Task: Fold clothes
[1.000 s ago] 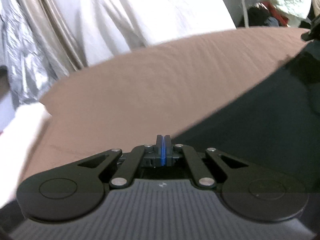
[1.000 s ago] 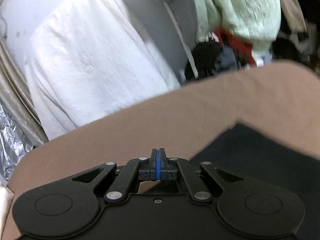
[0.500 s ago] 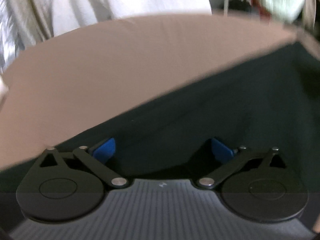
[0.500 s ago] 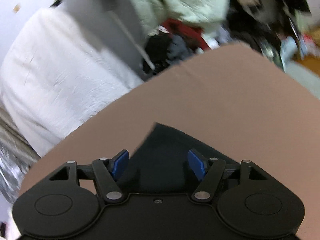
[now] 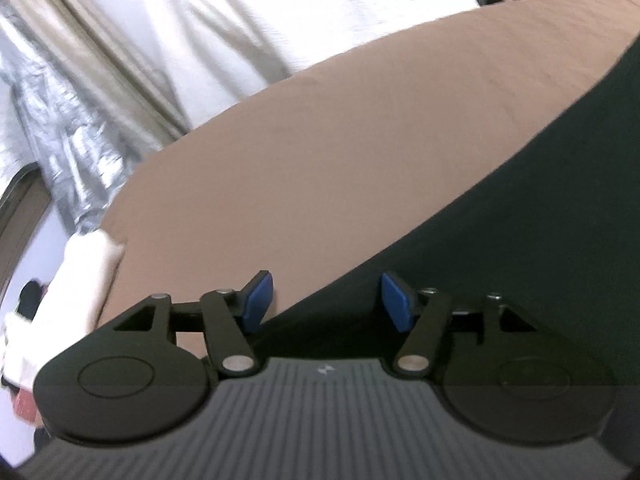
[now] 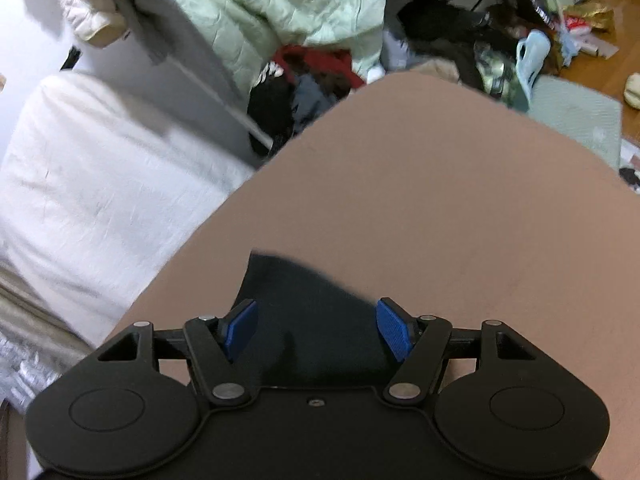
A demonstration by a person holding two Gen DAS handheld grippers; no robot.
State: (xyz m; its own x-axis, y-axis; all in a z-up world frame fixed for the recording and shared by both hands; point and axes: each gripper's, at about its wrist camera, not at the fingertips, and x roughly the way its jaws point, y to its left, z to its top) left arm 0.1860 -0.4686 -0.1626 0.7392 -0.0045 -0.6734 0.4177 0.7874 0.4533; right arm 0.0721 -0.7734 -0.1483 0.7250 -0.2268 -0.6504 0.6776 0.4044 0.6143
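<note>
The flat brown cloth-covered counter has plenty of bare room: a broad clear stretch runs ahead of both grippers to its far rounded edge; beyond that edge, in the right wrist view, a white sheeted mattress stands to the left, a pale green quilted jacket hangs over a heap of dark and red clothes, and litter lies on the wooden floor to the right; in the left wrist view crinkled silver foil sheeting hangs off to the left; none of this sits on the counter itself. The dark navy flat-laid garment lies on the counter's near side; its long straight edge runs diagonally from beside the left gripper up to the right, and a pointed corner of it reaches away from the right gripper. The left jaws are closing, with the garment's edge below the gap, nothing pinched; the right jaws stand released above the garment.
</note>
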